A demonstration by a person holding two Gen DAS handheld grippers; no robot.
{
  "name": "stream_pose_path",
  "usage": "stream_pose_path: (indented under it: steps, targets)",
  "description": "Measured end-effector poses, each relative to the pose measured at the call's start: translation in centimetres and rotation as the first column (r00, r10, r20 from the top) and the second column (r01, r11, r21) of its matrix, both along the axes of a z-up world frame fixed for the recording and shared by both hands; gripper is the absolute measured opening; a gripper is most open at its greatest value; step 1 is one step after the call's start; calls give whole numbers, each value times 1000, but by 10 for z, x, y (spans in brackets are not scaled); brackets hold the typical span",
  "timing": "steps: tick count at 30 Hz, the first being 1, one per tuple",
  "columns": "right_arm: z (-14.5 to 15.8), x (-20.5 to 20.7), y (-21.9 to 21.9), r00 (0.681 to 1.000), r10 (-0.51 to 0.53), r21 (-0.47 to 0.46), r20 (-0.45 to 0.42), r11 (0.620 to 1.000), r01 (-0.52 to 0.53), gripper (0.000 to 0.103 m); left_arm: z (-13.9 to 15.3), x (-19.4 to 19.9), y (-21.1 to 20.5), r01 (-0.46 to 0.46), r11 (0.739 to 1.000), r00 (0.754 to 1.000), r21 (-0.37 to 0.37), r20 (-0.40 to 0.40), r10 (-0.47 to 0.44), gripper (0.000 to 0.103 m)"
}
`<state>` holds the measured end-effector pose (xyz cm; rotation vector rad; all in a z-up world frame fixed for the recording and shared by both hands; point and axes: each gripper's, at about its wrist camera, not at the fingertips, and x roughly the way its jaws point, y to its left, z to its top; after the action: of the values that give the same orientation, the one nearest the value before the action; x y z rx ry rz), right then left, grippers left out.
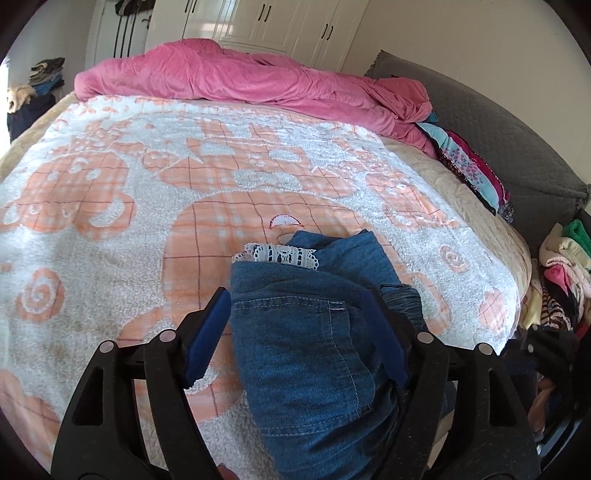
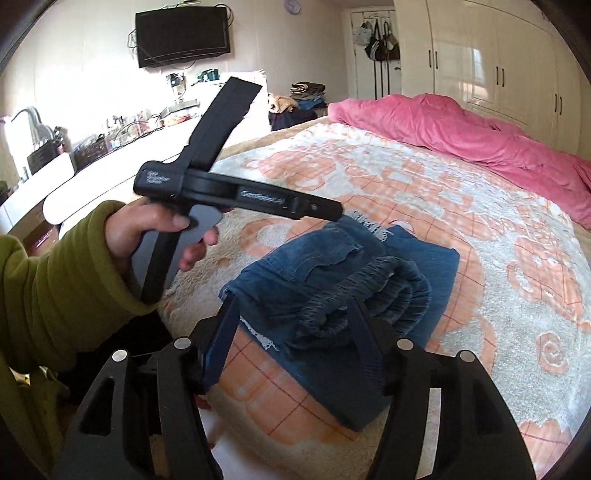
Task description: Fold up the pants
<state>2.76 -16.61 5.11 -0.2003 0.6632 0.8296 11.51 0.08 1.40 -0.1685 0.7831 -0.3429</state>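
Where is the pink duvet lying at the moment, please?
The pink duvet lies bunched along the far edge of the bed in both views, beyond the patterned blanket and in front of the white wardrobe.

Olive-green ribbed sleeve (image 2: 55,280), bare hand (image 2: 155,229), black grippers, blue jaws

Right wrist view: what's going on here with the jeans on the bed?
A person holding handheld tongs in each hand is folding blue jeans on a bed with an orange-and-white blanket. The jeans already lie in a compact folded bundle, elastic waistband on top. Both the left tongs and right tongs are open, straddling the bundle without clamping it. A pink duvet lies bunched at the bed's far side.
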Motion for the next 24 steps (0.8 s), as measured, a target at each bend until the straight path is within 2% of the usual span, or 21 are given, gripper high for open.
stream_pose_path:
  steps: [2,3,4,11,12,14,21,24]
  targets:
    - [1,2,-5,1000,-19,6,3,1000,19,61,3,-3,1,-7,1000,1000,2,8,7,69]
    - [0,3,-6,1000,-26,10,1,1000,26,71,5,-4,1,-8,1000,1000,0,13,8,71]
    - [2,4,-9,999,-45,14,5,999,44,74,6,-5,0,-8,1000,1000,2,17,8,72]
    - [6,11,-24,990,-141,15,25,990,141,74,13,-12,-1,-17,1000,999,23,45,16,82]
    - [6,12,-25,988,-153,16,25,988,153,83,14,-12,-1,-20,999,999,25,46,19,83]
    - [5,15,-30,982,-188,19,25,982,188,88,15,-13,0,-20,999,999,27,48,19,84]
    - [-3,25,-38,966,-258,-8,16,966,258,92,11,-17,5,-40,999,999,28,37,39,90]
    - [-8,32,-43,955,-298,-9,-14,955,298,92,6,-19,11,-54,998,998,24,21,53,91]
